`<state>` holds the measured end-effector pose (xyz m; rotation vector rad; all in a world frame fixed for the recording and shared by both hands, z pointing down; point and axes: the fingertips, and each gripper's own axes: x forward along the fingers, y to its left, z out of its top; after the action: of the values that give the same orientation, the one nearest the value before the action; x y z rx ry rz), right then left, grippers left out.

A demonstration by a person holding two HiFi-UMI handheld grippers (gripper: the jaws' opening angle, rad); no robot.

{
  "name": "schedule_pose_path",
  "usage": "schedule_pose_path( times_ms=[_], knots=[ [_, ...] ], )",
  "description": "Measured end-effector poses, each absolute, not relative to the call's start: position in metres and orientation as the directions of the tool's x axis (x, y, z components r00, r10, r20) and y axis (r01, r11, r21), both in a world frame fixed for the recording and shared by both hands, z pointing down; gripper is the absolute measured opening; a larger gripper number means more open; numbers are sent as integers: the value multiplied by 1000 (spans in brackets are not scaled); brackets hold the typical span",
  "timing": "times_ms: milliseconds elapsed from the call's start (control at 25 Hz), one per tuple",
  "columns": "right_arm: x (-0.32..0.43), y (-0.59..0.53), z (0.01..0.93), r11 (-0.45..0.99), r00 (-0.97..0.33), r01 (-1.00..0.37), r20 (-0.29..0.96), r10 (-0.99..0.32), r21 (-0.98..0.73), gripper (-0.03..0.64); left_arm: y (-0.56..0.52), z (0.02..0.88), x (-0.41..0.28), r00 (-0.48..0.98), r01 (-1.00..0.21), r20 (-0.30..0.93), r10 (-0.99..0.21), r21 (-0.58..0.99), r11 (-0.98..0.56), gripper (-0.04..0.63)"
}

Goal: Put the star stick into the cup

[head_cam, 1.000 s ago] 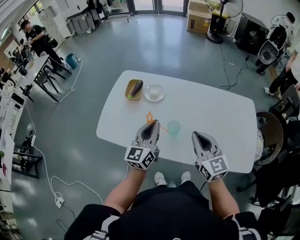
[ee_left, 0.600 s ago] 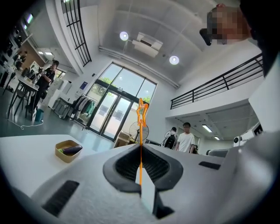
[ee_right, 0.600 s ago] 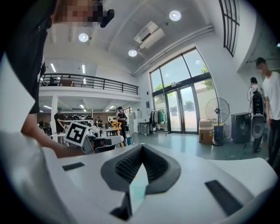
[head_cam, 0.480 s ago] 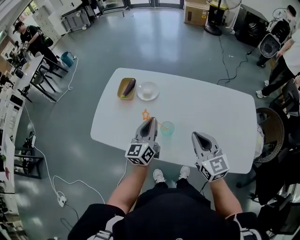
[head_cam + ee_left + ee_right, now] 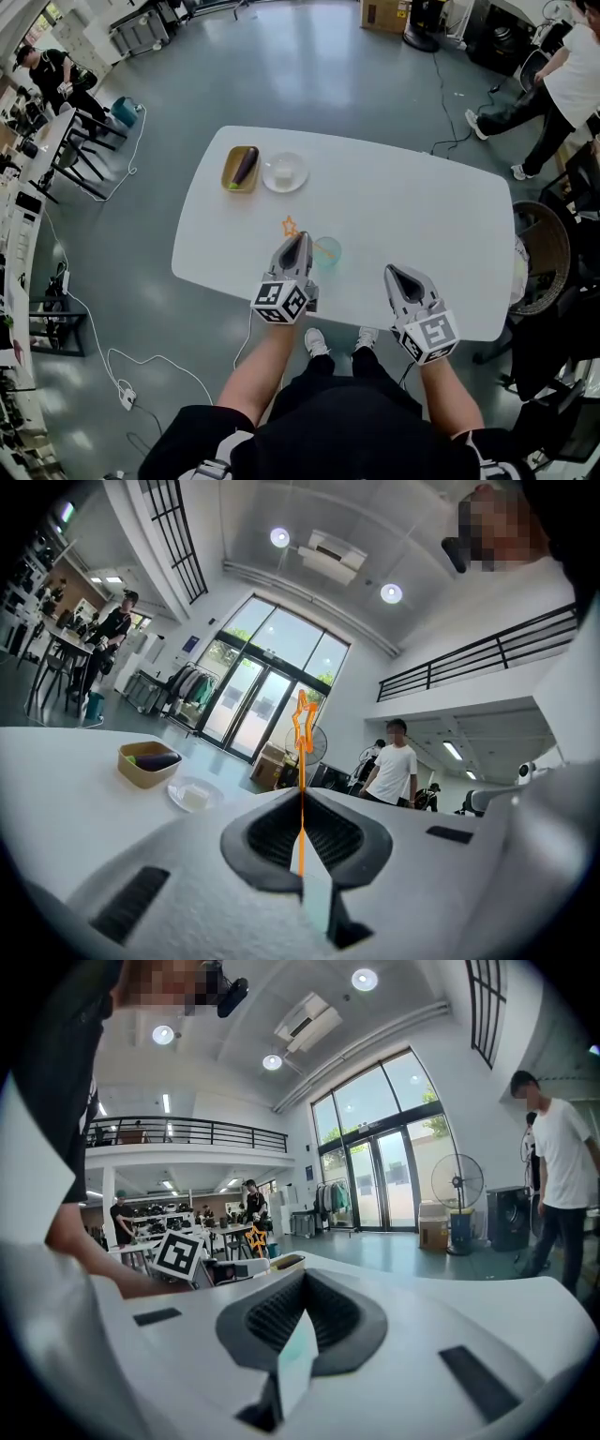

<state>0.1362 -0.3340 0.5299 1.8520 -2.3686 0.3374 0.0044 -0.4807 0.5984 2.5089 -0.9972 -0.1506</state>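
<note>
The right hand-held gripper (image 5: pixel 392 273) hangs over the bench's (image 5: pixel 422 206) near edge, lower right of centre, jaws together and empty. The left hand-held gripper (image 5: pixel 298 241), at centre, is clamped on the star stick (image 5: pixel 290 226), whose star points up and away past the jaw tips. The cup (image 5: pixel 327 252) stands just right of those tips, close to the near edge.

The stick is picked up, but I judge it is not yet released into the cup. Whether its lower end already reaches the rim I cannot tell. What is left is to lower it in and let go.

Bare bench lies to the right and beyond. A plate (image 5: pixel 284 172) and a tray (image 5: pixel 240 169) sit well apart at the bench's upper left.
</note>
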Motion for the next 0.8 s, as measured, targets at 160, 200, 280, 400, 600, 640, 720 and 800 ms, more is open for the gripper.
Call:
schedule_pose_path(
  times_ms=[160,200,280,400,600,640,720,800],
  knots=[
    [140,-331,536,221,-241,-969,239,-941,-108,5,-481,612,8,740,-626,66,-669,431,-650,15],
    [141,-330,538,220,-240,-969,242,-940,-109,5,-480,616,9,739,-631,74,-669,425,-649,16],
    [144,-329,540,219,-240,-970,247,-939,-108,5,-480,625,11,736,-642,95,-670,412,-647,17],
    [146,-329,542,215,-237,-970,256,-937,-111,5,-479,635,14,739,-645,109,-664,400,-652,18],
    [140,-332,541,231,-251,-967,254,-934,-107,5,-480,643,10,736,-649,117,-667,401,-646,54],
    [140,-333,541,232,-252,-967,254,-934,-107,6,-481,645,8,733,-654,122,-669,396,-645,60],
    [138,-333,540,235,-254,-966,254,-933,-105,5,-483,649,6,729,-661,133,-671,389,-641,67],
    [136,-334,540,239,-258,-965,253,-932,-103,5,-483,654,2,724,-670,150,-673,384,-635,75]
  ],
)
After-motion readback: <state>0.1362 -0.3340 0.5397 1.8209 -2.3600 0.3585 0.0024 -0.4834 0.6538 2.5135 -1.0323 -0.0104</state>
